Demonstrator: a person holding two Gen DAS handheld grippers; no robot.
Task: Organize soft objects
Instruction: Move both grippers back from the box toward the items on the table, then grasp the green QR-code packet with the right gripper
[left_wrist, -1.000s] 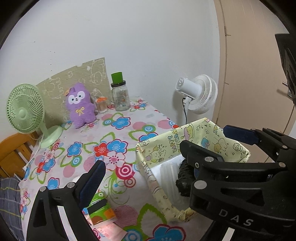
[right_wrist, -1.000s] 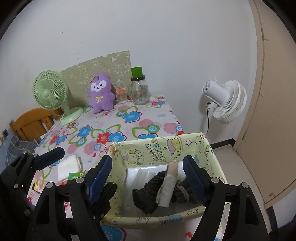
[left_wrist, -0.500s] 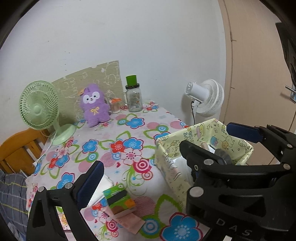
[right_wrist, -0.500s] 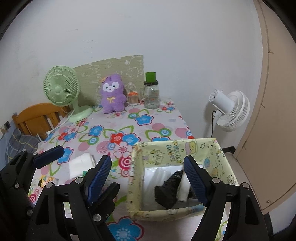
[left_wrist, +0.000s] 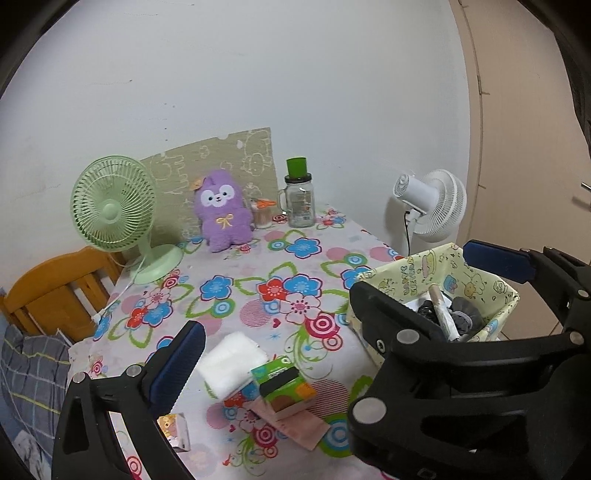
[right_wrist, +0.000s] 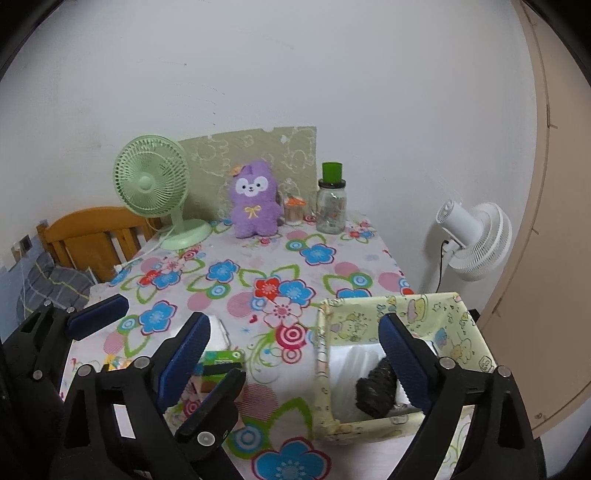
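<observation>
Yellow cartoon-print fabric bin (right_wrist: 395, 314) sits at the table's (left_wrist: 258, 258) near right corner, holding dark rolled socks (right_wrist: 375, 391) (a pale roll beside them). Both grippers hang released above the near edge, left gripper (left_wrist: 328, 295) and right gripper (right_wrist: 295, 347) empty; a white folded cloth (left_wrist: 232, 360) lies near the front edge.
</observation>
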